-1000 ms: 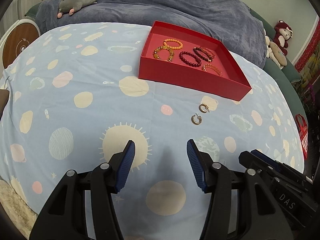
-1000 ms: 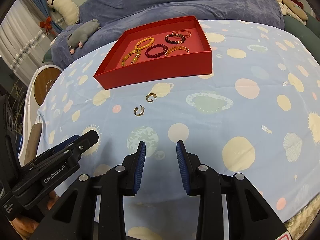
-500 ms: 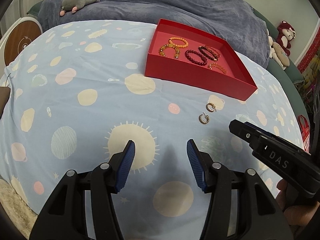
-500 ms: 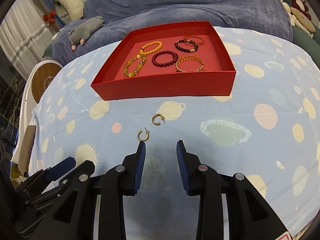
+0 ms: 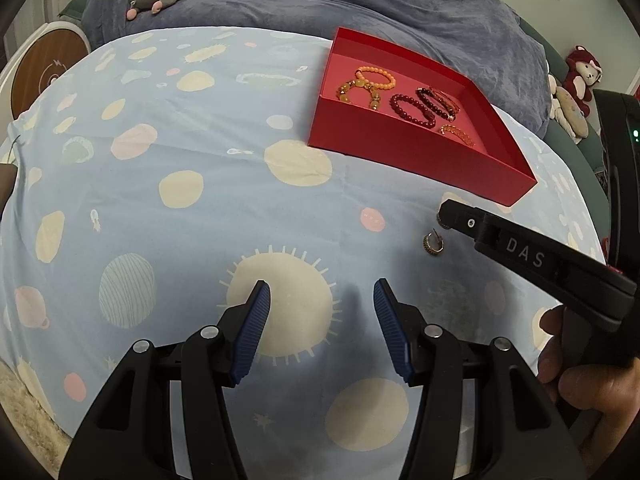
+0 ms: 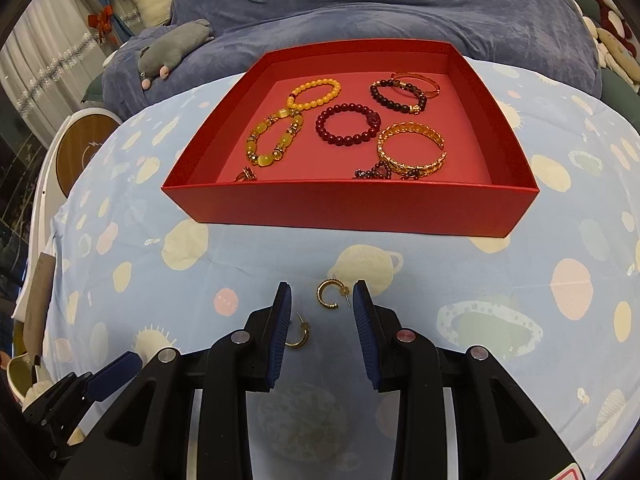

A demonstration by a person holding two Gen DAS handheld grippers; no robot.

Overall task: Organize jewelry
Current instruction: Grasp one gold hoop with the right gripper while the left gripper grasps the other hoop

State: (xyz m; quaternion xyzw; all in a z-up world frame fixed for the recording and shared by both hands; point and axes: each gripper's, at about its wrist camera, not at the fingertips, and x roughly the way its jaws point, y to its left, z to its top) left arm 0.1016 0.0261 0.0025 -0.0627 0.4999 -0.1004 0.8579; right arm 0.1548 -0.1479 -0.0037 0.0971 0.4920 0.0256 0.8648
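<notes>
Left-wrist view: the left gripper (image 5: 320, 296) is held tilted down over the planet-print sheet (image 5: 160, 160), jaws apart and empty. "DAS" is read on the right gripper, gripped by a hand (image 5: 580, 376). One earring (image 5: 433, 243) is seen beside its tip.

Right-wrist view: the right gripper (image 6: 320, 300) is angled down, unclenched, around the far earring (image 6: 329, 294); the near earring (image 6: 299, 335) and bracelets (image 6: 347, 124) in the red box (image 6: 360, 212) are shown fully.

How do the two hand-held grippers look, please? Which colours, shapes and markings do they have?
Both the left gripper and the right gripper have black plastic frames with silver screws and ribbed blue pads on the fingers. The right gripper's side bears white letters "DAS". No sleeve or cable shows.
</notes>
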